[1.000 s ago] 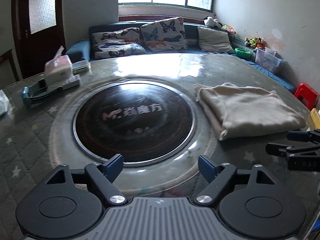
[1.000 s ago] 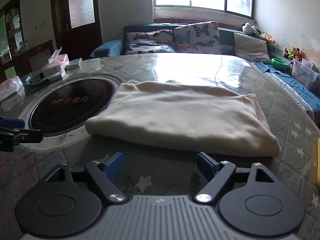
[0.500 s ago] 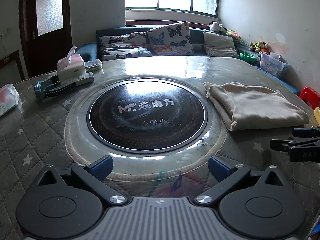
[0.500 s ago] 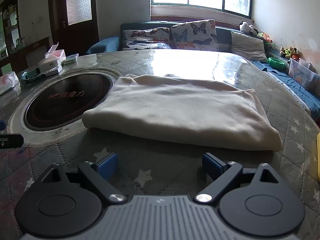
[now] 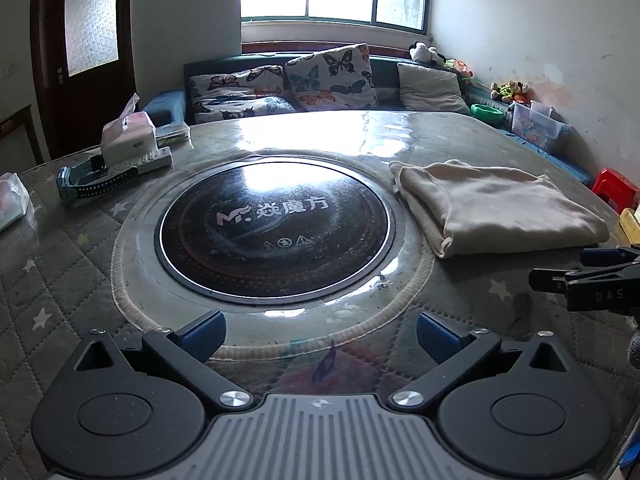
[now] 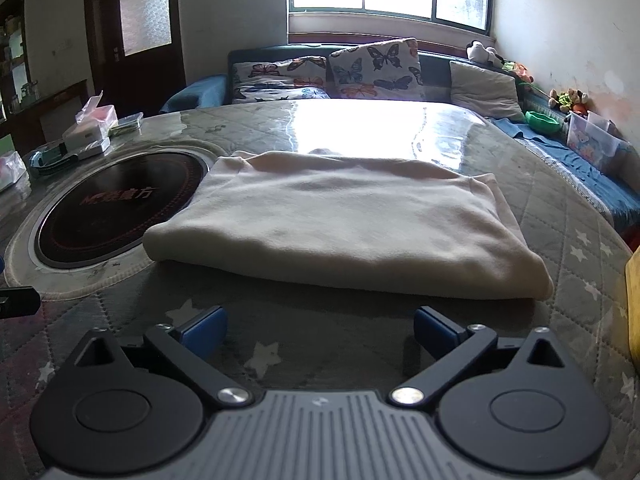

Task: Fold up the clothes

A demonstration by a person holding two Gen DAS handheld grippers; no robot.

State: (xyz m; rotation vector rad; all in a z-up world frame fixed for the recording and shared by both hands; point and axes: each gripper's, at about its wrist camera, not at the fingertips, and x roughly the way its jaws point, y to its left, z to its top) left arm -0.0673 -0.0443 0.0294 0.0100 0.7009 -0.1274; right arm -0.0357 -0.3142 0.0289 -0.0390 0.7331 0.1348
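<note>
A cream garment lies folded into a flat rectangle on the quilted round table, right of the dark round cooktop. In the left wrist view the same garment sits at the right. My right gripper hangs just short of the garment's near edge; its jaws are opening and nothing is between them. My left gripper stands open and empty over the cooktop's near rim. The right gripper's fingers show at the right edge of the left wrist view.
A tissue box, a remote and a blue strap lie at the table's far left. A plastic bag sits at the left edge. Behind the table stand a sofa with butterfly cushions, toys and a red stool.
Both grippers' jaws have spread wider. Each view has drawn back a little from the table, and the garment lies as before.
</note>
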